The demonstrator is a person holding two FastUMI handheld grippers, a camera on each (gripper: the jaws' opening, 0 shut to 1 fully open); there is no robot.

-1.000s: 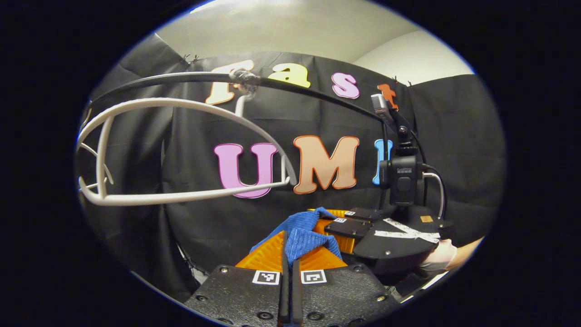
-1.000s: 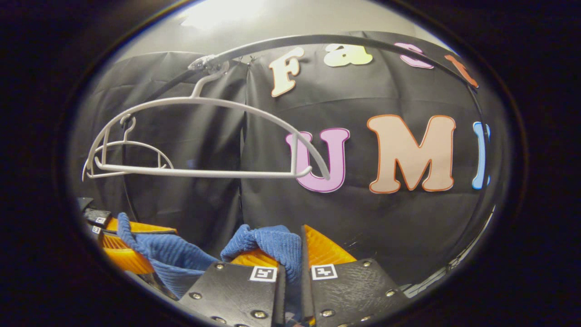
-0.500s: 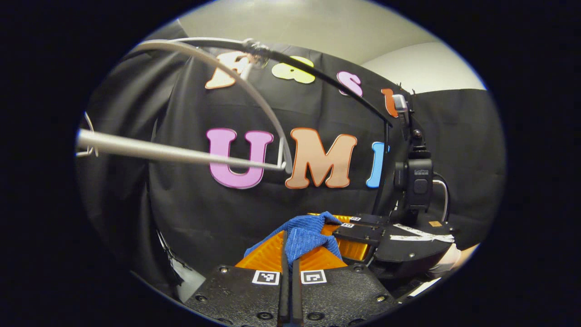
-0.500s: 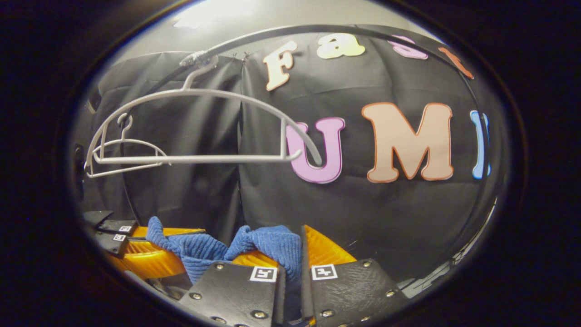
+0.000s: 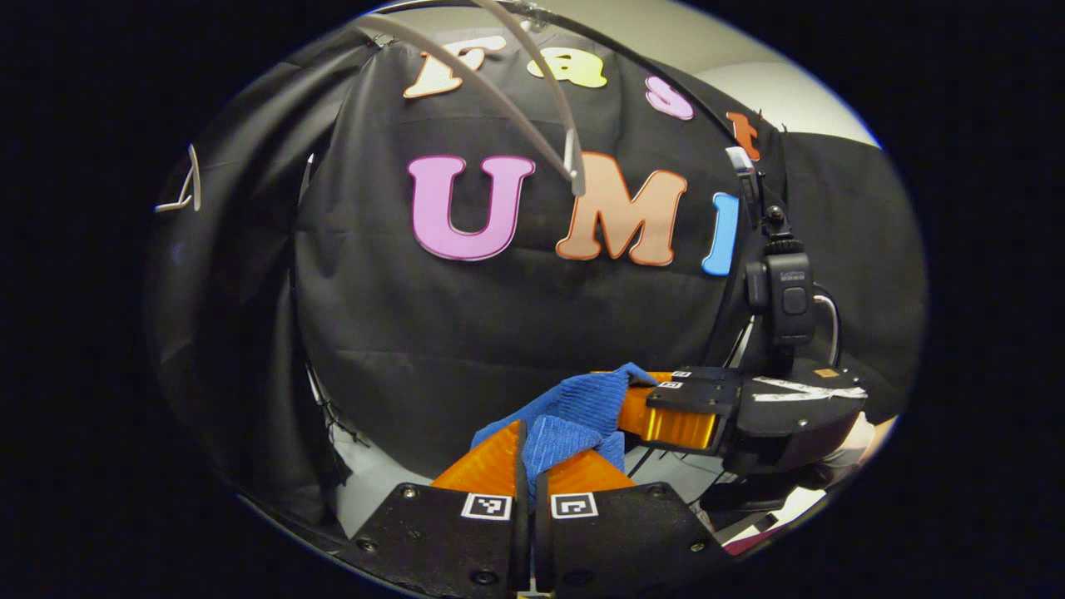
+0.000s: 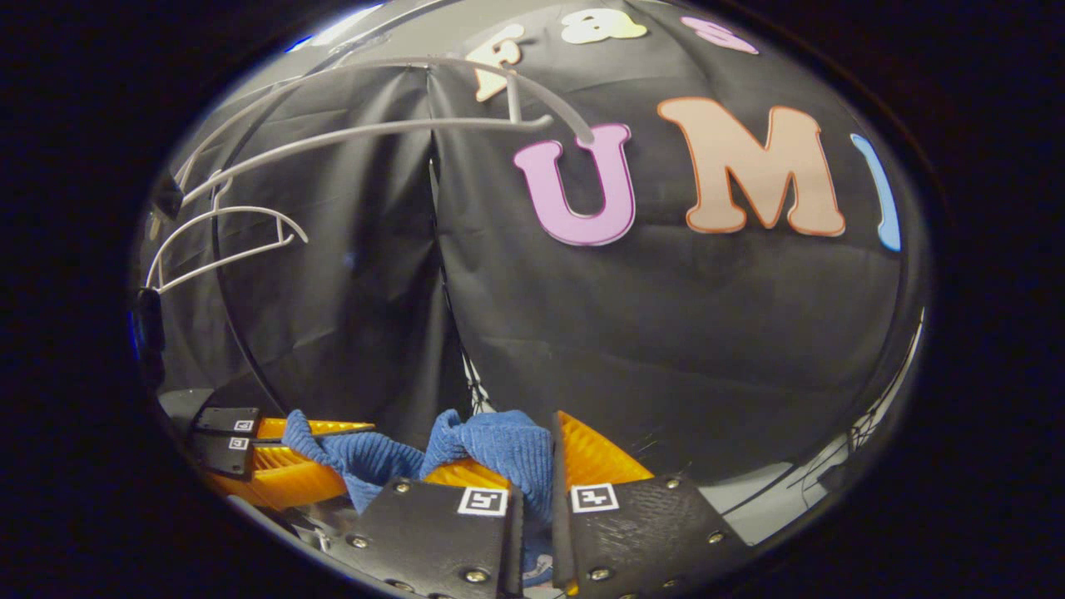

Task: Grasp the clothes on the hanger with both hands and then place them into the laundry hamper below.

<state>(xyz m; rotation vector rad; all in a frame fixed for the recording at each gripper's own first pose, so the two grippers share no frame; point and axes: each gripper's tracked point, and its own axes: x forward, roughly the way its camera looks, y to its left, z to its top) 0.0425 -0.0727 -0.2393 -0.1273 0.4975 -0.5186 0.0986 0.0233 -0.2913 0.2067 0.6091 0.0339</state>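
A blue ribbed cloth (image 5: pixel 574 416) hangs between both grippers, off the hanger. My left gripper (image 5: pixel 526 453) is shut on one end of it. In the left gripper view the right gripper (image 5: pixel 666 408) holds the other end, a little ahead and to the right. In the right gripper view my right gripper (image 6: pixel 541 466) is shut on the blue cloth (image 6: pixel 499 449), and the left gripper (image 6: pixel 274 449) grips it at lower left. The bare white hanger (image 6: pixel 366 133) hangs from a dark rail above both grippers. The hamper is out of sight.
A second white hanger (image 6: pixel 220 241) hangs farther left on the rail. Behind everything hangs the black cloth wall (image 5: pixel 516 316). A pale floor strip (image 5: pixel 374 491) shows below the wall. A hand (image 5: pixel 849 437) holds the right gripper at far right.
Both grippers have dropped with the blue cloth; the white hanger and rail have slid up toward the top of both views. More floor shows at the bottom.
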